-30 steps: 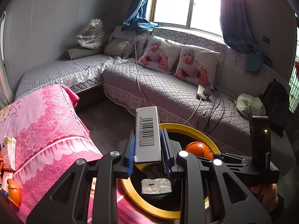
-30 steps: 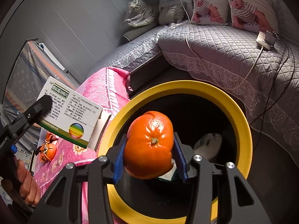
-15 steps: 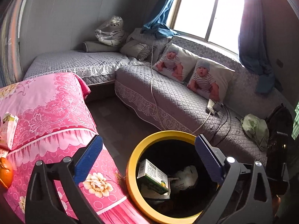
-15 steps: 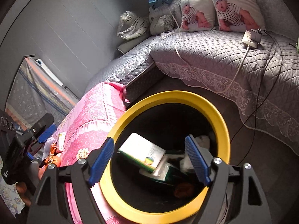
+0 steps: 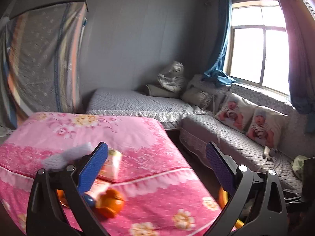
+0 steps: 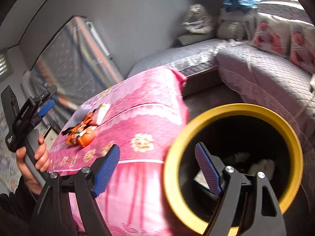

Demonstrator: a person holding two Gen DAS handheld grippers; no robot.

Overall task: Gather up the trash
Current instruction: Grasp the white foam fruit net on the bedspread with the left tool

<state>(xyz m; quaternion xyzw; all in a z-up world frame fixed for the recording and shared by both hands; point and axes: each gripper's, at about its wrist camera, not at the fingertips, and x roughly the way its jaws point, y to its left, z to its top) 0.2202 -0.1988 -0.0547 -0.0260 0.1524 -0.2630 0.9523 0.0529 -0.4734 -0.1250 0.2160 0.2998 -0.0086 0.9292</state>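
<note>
My left gripper [image 5: 157, 167] is open and empty, above the pink flowered table [image 5: 153, 212]. Blurred trash lies there behind its left finger: an orange fruit [image 5: 111, 201], a small carton [image 5: 110, 167] and a grey wrapper [image 5: 65, 157]. My right gripper [image 6: 157, 169] is open and empty, beside the yellow-rimmed black bin [image 6: 173, 179], which holds white and pale trash [image 6: 261, 167]. The right wrist view shows the same pile, with the orange fruit [image 6: 87, 136] and the carton [image 6: 102, 111], and the left gripper [image 6: 42, 103] in a hand at far left.
A grey quilted corner sofa [image 5: 236, 149] with two baby-print cushions [image 5: 261, 127] runs along the back and right under the window. A charger and cable [image 5: 270, 152] lie on it. Dark floor [image 6: 208, 100] separates sofa and table. A draped cloth [image 5: 39, 59] hangs at left.
Both grippers opened and dropped the box and the orange into the bin. Both have since swung left, the left one to over the table's trash pile.
</note>
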